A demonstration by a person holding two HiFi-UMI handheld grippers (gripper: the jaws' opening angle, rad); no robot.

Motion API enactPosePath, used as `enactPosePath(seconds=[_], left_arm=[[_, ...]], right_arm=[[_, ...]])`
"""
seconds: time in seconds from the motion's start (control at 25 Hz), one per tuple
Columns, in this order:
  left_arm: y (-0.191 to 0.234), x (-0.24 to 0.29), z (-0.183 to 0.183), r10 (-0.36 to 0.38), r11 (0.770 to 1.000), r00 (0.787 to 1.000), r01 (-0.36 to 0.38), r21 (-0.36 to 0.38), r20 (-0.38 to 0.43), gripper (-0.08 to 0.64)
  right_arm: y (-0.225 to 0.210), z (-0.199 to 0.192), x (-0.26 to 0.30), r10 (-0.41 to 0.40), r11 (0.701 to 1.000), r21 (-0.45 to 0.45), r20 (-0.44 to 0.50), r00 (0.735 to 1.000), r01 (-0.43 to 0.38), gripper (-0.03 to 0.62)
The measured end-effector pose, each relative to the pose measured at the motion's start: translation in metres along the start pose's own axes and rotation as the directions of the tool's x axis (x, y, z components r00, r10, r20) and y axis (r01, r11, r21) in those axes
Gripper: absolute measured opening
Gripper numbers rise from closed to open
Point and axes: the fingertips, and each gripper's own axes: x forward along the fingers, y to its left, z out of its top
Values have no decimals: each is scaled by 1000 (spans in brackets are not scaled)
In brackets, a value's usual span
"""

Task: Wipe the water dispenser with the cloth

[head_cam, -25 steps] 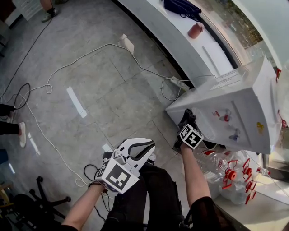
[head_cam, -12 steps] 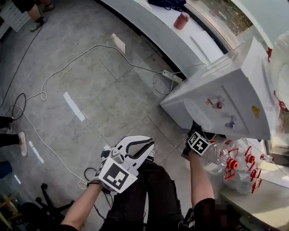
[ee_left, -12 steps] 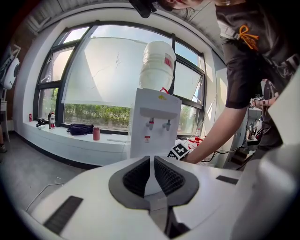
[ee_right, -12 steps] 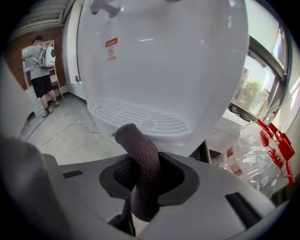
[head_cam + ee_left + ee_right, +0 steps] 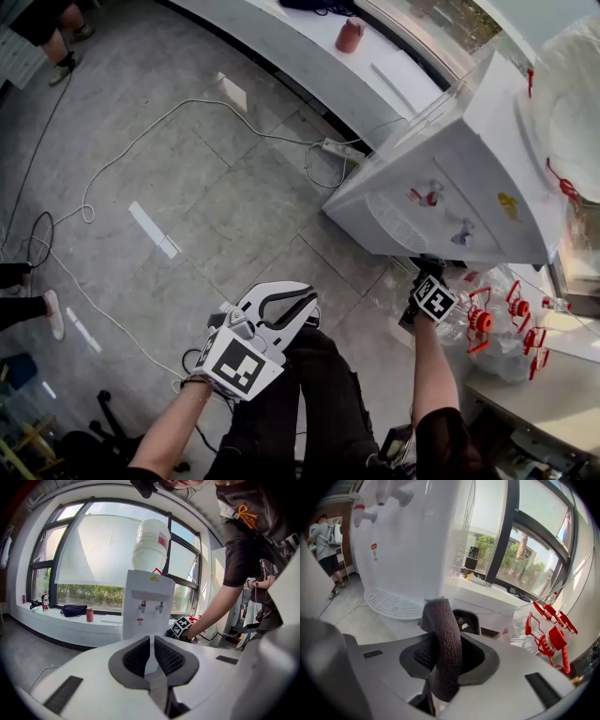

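The white water dispenser [image 5: 450, 187] stands at the right, with a big bottle on top [image 5: 151, 543]. My right gripper [image 5: 427, 281] is low beside its front corner, shut on a dark grey cloth [image 5: 443, 644]. The cloth sticks up between the jaws, close to the white dispenser body [image 5: 408, 550] and next to its round drip tray [image 5: 389, 604]. I cannot tell if the cloth touches the casing. My left gripper [image 5: 281, 309] hangs over my lap, well away from the dispenser, shut with nothing in it. From there the dispenser [image 5: 147, 606] and my right gripper [image 5: 180, 627] lie ahead.
Several clear bottles with red caps [image 5: 487, 328] lie just right of my right gripper. A power strip with white cables [image 5: 342, 150] lies on the tiled floor left of the dispenser. A red cup [image 5: 350, 36] stands on the white window ledge [image 5: 281, 37] beyond.
My right gripper has moved to the right with the cloth, from the dispenser's lower front toward its right corner. The left gripper has stayed over my lap.
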Motion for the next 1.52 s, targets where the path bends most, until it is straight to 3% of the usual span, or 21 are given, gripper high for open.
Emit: enactPosePath(seconds=[0.2,0.4,0.6,0.76,1.16,1.52], left_arm=[[-13,-10,36,-25,1000,1000,26,10,-3,43],[-23,-24,82,-49,998,999,49,32,-9,42],[-37,-44,133,-69,996,998,69,63,3,43],[-49,-64,163,-82,992,997,81,93,7,43],[-99,-128,211,-92,994,996,91,58,17,43],[-139,-207,214,-8,1000,999,9,-19,41,43]], right_arm=[[0,14,-36,76,997,-7,19,997,-76,110],[28,38,-93,268,964,-21,67,961,-267,110],[60,75,-183,461,887,-19,121,879,-462,112],[75,101,-257,560,823,-6,177,809,-569,112],[93,135,-444,689,707,-24,250,680,-707,112],[101,148,-569,768,624,-157,302,564,-766,112]])
